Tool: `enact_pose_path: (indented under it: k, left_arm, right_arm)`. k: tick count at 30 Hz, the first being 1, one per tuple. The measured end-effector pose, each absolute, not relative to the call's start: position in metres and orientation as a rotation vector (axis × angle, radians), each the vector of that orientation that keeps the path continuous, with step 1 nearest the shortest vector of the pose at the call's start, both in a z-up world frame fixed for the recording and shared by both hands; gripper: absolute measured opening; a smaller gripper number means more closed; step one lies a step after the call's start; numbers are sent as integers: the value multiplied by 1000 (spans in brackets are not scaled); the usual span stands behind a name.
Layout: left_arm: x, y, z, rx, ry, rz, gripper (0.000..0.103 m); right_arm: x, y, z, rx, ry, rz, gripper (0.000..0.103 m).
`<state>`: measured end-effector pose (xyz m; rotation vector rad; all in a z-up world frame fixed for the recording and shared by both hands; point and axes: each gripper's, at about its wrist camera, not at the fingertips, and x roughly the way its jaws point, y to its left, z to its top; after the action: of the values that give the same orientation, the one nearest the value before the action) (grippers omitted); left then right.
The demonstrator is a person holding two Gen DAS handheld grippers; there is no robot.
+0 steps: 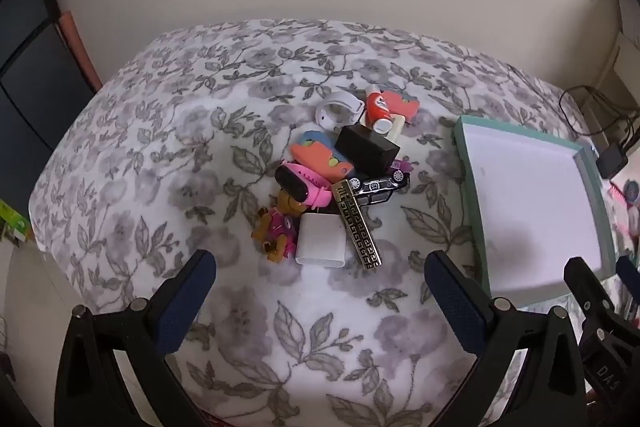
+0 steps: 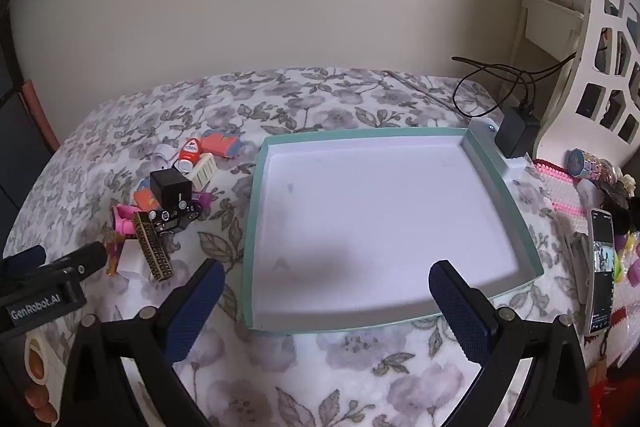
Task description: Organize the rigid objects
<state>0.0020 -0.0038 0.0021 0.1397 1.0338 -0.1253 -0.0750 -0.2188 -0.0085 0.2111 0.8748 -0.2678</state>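
A pile of small rigid objects lies on the floral bedspread: a white charger block (image 1: 321, 241), a patterned metal bar (image 1: 358, 225), a toy car (image 1: 378, 185), a black box (image 1: 366, 147), a pink watch (image 1: 302, 185), a puppy figure (image 1: 278, 227) and a red bottle (image 1: 378, 107). The pile also shows in the right wrist view, with the black box (image 2: 170, 189) in it. An empty teal-rimmed tray (image 2: 256, 187) lies to its right. My left gripper (image 1: 320, 287) is open, just short of the charger. My right gripper (image 2: 326, 291) is open over the tray's near edge.
A black power adapter (image 2: 516, 135) with cables sits behind the tray. A phone (image 2: 600, 267), a pink mat (image 2: 562, 187) and trinkets lie at the right. A white shelf unit (image 2: 592, 39) stands at the far right. The wall is behind the bed.
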Motion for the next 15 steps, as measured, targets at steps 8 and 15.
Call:
enact_pose_path:
  k: [8,15]
  left_arm:
    - [-3,-8,2,182,1016,-117,103]
    - [-3,-6,-2,177,1028,-117,103]
  right_arm:
    - [-75,-221,-7,216,876,-269,103]
    - [-75,-222,-8,215,881,-270,103]
